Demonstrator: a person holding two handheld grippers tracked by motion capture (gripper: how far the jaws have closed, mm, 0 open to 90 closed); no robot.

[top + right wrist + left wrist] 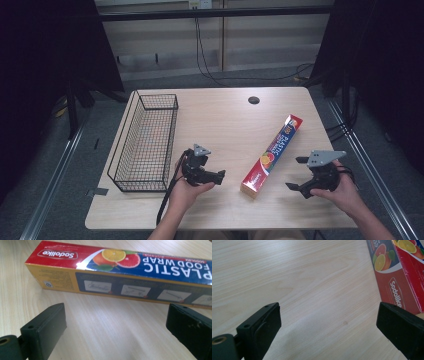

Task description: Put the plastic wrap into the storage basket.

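Observation:
A long red, blue and yellow box of plastic food wrap [272,155] lies slantwise on the wooden table [225,120], right of centre. My left gripper [214,174] is held just left of the box's near end, open and empty. In the left gripper view its jaws [328,322] stand wide apart over bare wood, with the box [397,272] at the upper right. My right gripper [296,173] is open just right of the box's near end. In the right gripper view the box [125,272] lies across the frame beyond the spread gripper [116,322].
A black wire basket [145,142] stands empty along the table's left side. A dark round cable hole [253,100] sits near the far edge. Cables hang behind the table, and dark curtains flank it.

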